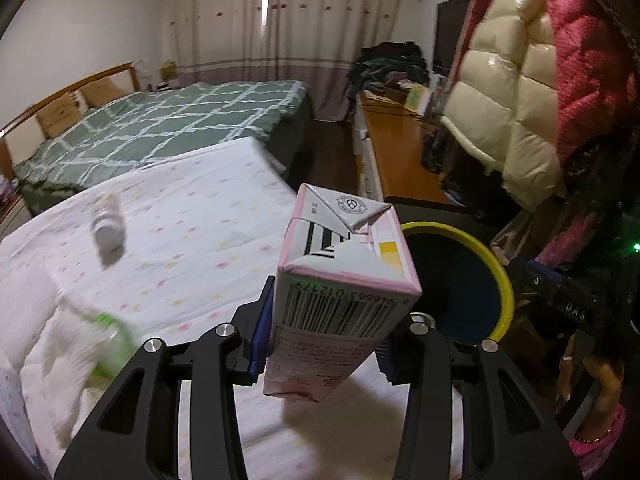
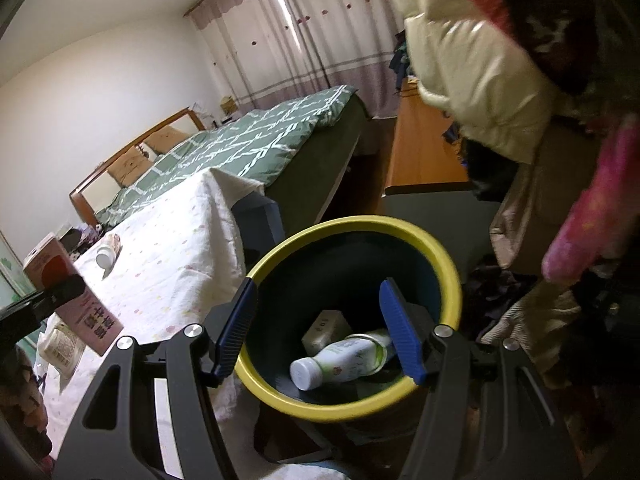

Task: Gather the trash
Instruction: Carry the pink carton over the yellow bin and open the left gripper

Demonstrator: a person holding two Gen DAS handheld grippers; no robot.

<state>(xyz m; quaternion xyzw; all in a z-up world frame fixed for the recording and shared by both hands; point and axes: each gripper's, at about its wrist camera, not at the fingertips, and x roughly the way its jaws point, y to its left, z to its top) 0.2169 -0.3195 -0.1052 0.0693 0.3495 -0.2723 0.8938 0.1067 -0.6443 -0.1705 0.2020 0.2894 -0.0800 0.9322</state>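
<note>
Carton: we hold a pink milk carton [image 1: 340, 292] in the left gripper [image 1: 324, 344], both blue pads pressed on its 2 long sides, so the fingers are closed to the carton's width.
Carton axis: its long axis runs forward along the fingers and tilts up, folded top end farthest from us, barcode face toward the camera.
Key relation: the yellow-rimmed bin [image 1: 504, 276] lies ahead and to the right of the carton, lower than it; in our judgement the carton must travel right and forward before the fingers let go.
Right gripper: the right gripper [image 2: 318, 330] is spread wide and holds nothing; it hangs directly over the bin's mouth [image 2: 448, 256], so it is nearer the bin, while only the left carries trash.
Bin contents: the right wrist view alone looks down into the bin, showing 1 white bottle with green print [image 2: 340, 362] lying on its side and a small pale box [image 2: 326, 330] behind it.
Left from outside: the right view also catches the carton [image 2: 72, 300] from the side, gripped above the table edge, with a printed packet [image 2: 64, 346] lying below it.
Table: the left view shows the white dotted cloth [image 1: 192, 240] with 1 blurred white bottle [image 1: 107, 226] lying on it and a blurred green-and-white item [image 1: 108, 340] near our fingers; we cannot tell what that one is.
Beyond: a green checked bed [image 1: 168, 124] lies past the table.
</note>
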